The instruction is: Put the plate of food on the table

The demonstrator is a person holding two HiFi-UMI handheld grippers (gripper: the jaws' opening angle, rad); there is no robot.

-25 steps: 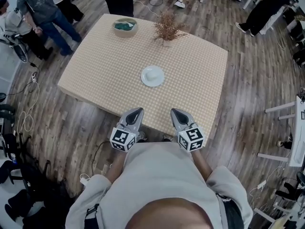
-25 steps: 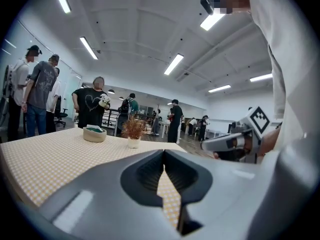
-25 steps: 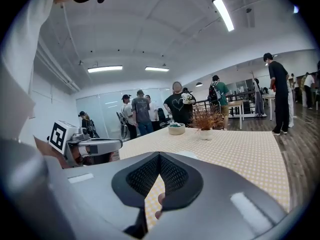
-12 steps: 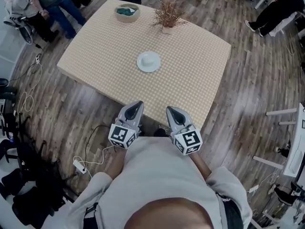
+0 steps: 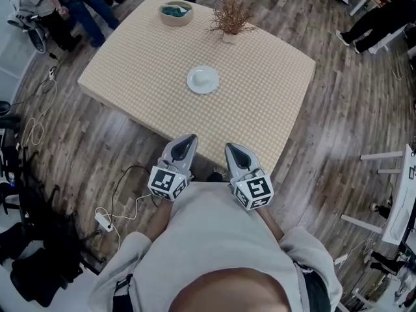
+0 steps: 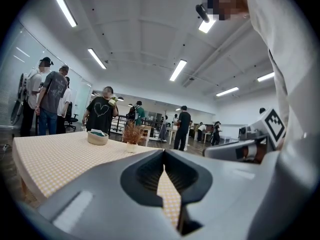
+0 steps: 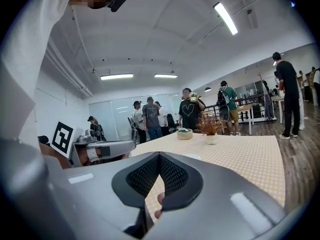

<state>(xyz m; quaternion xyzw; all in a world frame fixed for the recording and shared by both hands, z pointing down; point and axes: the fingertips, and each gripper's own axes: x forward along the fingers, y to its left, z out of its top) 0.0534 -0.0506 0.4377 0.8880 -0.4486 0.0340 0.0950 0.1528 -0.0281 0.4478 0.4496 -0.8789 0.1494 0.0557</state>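
Observation:
A white plate (image 5: 203,80) with a pale mound on it rests near the middle of the checked table (image 5: 260,103). Both grippers hover close to the person's chest, at the table's near edge and well short of the plate. My left gripper (image 5: 186,140) is shut and holds nothing; in the left gripper view its jaws (image 6: 164,157) meet along one seam. My right gripper (image 5: 231,149) is likewise shut and empty, its jaws (image 7: 159,159) pressed together in the right gripper view.
A bowl (image 5: 176,12) with something green and a pot of dried plant (image 5: 230,21) stand at the table's far side. Several people stand beyond the table. Cables (image 5: 120,203) lie on the wood floor at left, and white furniture (image 5: 396,194) stands at right.
The head view has shifted, so the table and plate sit a little higher in it. Both grippers stay shut and empty by the chest.

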